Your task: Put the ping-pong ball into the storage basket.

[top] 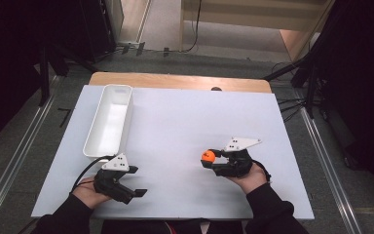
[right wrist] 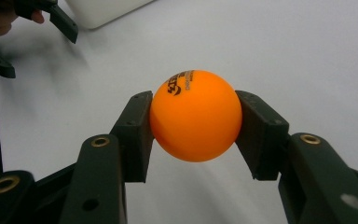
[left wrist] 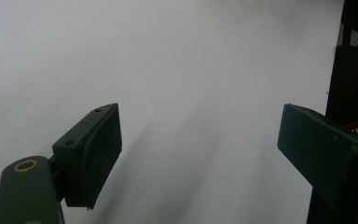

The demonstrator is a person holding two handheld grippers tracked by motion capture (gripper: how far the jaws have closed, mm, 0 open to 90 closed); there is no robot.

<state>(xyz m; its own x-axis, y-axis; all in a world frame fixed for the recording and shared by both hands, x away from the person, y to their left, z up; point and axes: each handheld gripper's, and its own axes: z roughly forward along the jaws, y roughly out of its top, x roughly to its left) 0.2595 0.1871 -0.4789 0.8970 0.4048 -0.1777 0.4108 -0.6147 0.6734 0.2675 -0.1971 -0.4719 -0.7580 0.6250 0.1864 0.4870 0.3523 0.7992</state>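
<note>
1. The right gripper pinches the orange ball between both jaws, just above the table — likely bound for the white bin.
2. The left gripper waits, jaws spread wide — holding nothing.

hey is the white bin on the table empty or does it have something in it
Empty, as far as shows: in the high view the white bin shows only bare white floor and walls. The orange ball is outside it, clamped in the right tongs.
</note>
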